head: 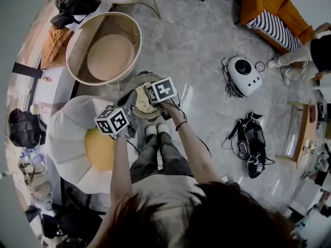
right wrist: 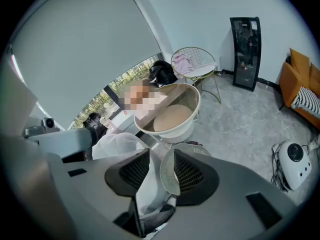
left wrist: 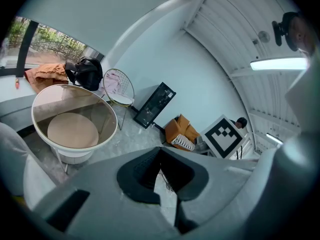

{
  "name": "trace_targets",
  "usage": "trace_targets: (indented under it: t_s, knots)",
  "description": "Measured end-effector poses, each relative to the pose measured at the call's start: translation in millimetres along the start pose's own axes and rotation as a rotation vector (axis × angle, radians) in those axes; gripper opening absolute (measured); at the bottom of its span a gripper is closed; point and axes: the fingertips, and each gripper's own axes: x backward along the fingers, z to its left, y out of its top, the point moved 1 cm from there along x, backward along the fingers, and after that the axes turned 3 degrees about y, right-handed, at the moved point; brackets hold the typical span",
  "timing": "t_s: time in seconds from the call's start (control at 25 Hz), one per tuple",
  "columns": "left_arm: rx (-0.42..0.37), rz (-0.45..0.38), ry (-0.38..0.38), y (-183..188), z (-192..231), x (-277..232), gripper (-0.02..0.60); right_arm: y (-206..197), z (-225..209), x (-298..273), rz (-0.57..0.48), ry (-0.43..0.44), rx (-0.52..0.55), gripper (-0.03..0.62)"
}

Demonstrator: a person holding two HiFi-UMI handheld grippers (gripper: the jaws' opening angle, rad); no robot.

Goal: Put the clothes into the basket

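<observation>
A grey mesh basket (head: 133, 82) stands on the floor in front of my feet, with cream clothes (head: 145, 104) lying in it. My right gripper (head: 151, 100) points steeply down over the basket. In the right gripper view its jaws (right wrist: 159, 157) stand open with a white cloth (right wrist: 150, 194) hanging loosely between them, beside the basket's rim (right wrist: 170, 173). My left gripper (head: 126, 101) hovers just left of the basket, aimed forward. In the left gripper view its fingertips meet, so the left gripper (left wrist: 160, 156) is shut with nothing in it.
A round glass-walled table (head: 103, 50) stands just beyond the basket. A white petal-shaped seat (head: 64, 133) with a yellow cushion is at my left. On the floor to the right lie a white device (head: 245, 75) and a black bag (head: 252, 144). An orange sofa (head: 269, 6) is far right.
</observation>
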Motion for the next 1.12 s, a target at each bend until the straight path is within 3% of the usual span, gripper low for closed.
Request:
trace_targets:
  t_s: [0.24, 0.48, 1.12]
  knots:
    - [-0.006, -0.003, 0.002, 3.2, -3.6, -0.7, 0.011, 2.2, -1.5, 5.7, -0.006, 0.003, -0.003, 0.135]
    - [-0.031, 0.005, -0.008, 1.6, -15.1, 4.6, 0.011, 0.1, 1.3, 21.1, -0.030, 0.000, 0.019, 0.058]
    - [-0.093, -0.046, -0.074, 20.8, -45.6, 22.4, 0.011, 11.3, 38.4, 69.2, -0.220, 0.179, -0.046, 0.021]
